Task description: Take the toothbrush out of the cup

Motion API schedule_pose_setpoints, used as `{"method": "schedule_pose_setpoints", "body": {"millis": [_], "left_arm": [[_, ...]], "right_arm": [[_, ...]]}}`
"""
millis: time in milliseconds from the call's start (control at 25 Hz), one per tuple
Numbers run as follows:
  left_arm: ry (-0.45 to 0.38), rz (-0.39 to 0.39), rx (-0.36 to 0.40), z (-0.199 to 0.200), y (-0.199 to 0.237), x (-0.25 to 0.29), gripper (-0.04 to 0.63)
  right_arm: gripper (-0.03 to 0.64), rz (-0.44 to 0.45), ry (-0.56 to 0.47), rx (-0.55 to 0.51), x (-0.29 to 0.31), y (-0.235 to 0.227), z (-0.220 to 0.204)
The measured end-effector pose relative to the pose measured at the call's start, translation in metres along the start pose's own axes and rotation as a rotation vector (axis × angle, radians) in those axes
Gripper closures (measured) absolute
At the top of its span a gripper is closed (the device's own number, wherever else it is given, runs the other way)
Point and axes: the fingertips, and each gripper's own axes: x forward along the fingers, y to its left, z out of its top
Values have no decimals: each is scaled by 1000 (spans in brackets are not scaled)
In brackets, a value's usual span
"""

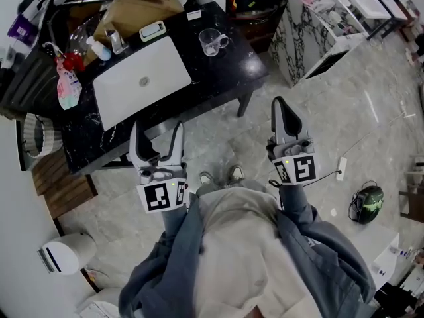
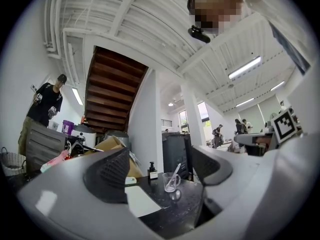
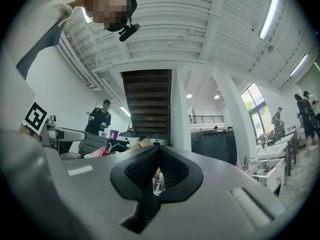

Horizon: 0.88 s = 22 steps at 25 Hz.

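Two grippers, held out over the floor (image 1: 318,111) and well short of the bench (image 1: 225,78). Found the left gripper (image 1: 157,130) with jaws spread wide and nothing between them. Found the right gripper (image 1: 279,108) with jaws pressed together on nothing. Spotted the toothbrush (image 2: 175,175) leaning inside the clear cup (image 1: 212,42), standing on the bench nearer its right-hand edge and apart from the laptop (image 1: 142,78).

Pegged tipping as the big risk. Looked like a light cup, so probably easy to drag along or knock over by pulling the brush sideways instead of straight up. Could also have shoved it toward that edge with a clumsy jaw on the way in. Would have needed the right jaws opened too, if going in with that side.

Had decent room otherwise: bare bench all round the cup, open air above it, clutter like the cardboard box (image 1: 142,2) piled away at the far left. Only noticed one tight spot, the marble cabinet (image 1: 311,38) just off the bench's right corner.
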Motion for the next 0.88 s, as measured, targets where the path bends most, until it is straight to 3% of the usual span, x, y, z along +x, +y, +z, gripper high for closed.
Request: {"method": "schedule_pose_setpoints", "body": {"millis": [400, 880], "left_arm": [[-14, 28, 17, 0, -13, 15, 178], [-15, -39, 5, -24, -9, 76, 178]], "right_arm": [[612, 61, -5, 7, 14, -18, -5], [612, 13, 0, -1, 60, -42, -24]]}}
